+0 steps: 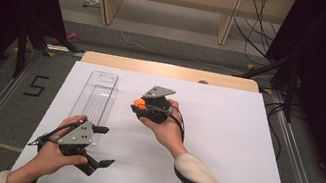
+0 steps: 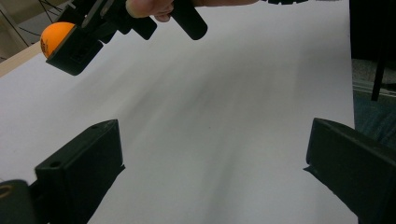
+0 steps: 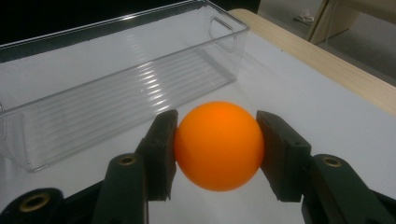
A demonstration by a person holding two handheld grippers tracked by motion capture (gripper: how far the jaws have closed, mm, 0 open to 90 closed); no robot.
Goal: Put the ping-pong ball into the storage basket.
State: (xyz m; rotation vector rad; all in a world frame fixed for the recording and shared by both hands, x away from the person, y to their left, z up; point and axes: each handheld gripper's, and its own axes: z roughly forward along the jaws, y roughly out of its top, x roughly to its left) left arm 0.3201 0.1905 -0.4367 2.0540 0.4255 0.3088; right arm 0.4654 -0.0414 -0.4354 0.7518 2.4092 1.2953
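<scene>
- While clamped on the orange ball (image 3: 218, 145) from both sides, right hand-held gripper (image 1: 140, 103) raised over the white desk (image 1: 224, 133), beside the clear plastic bin (image 3: 116, 88).
- Ball off the desk, not in the bin, pressed between both pads.
- Left hand-held gripper (image 1: 101, 145) near the desk's front edge, jaws spread wide, nothing between them.
- Bin's near end just beside the left hand-held gripper.
</scene>
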